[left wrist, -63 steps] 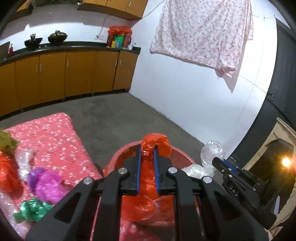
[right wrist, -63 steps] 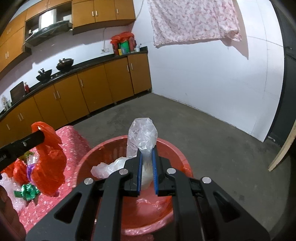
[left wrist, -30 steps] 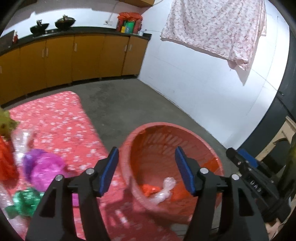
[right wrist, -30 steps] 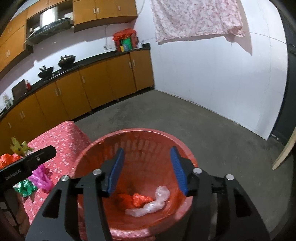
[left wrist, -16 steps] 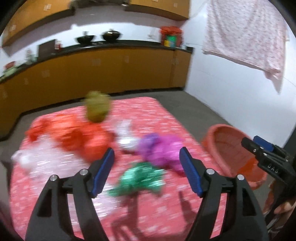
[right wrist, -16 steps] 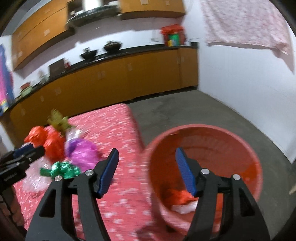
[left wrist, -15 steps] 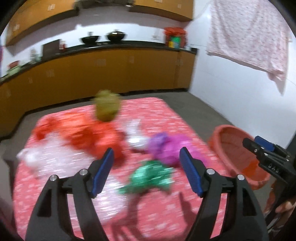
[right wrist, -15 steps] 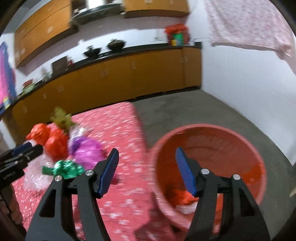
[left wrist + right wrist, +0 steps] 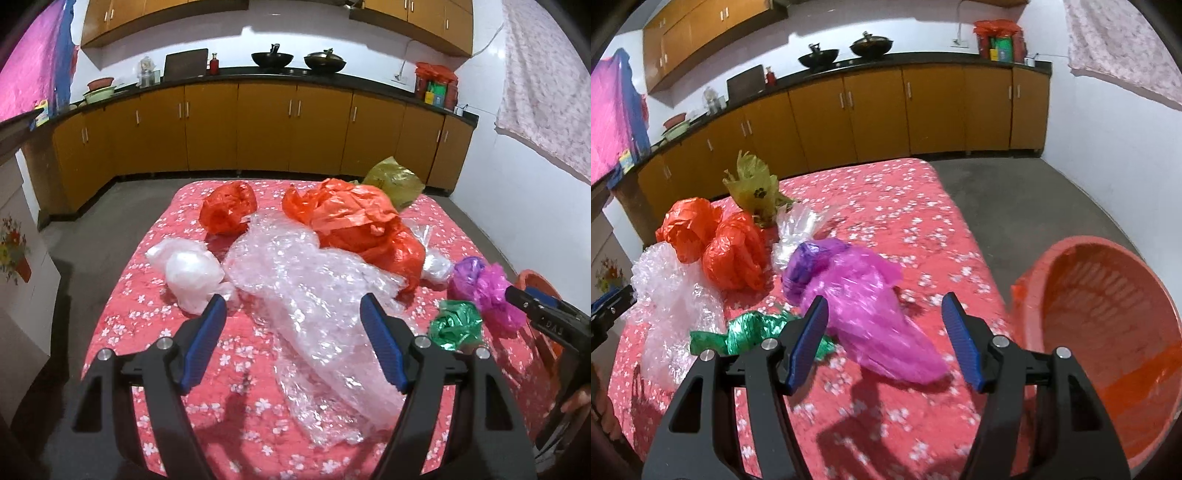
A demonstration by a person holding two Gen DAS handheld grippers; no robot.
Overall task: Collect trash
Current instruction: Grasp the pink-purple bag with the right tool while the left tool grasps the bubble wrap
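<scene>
On the red floral-print quilted mat [image 9: 258, 413] lies the remaining trash, placed here relative to the crumpled clear bubble-wrap sheet [image 9: 314, 295] at the mat's middle. Left gripper [image 9: 293, 343] hangs just above the sheet's near end, jaws spread and recently widened, nothing between the pads. Right gripper [image 9: 884, 339], jaws likewise spread and empty, recently widened, points at the magenta-and-purple plastic bag [image 9: 864, 302] lying to the sheet's right, with a green foil wad [image 9: 753, 332] between them. Orange crumpled plastic bags [image 9: 354, 225] rest against the sheet's far edge; a white plastic bag [image 9: 192, 273] sits to its left. Red slatted plastic basket [image 9: 1108, 332] stands off the mat, well right of the sheet. Judgement: all items light, soft, slippery film; pinch a bunched fold or knot, not a flat face. Long sheet likely to trail.
</scene>
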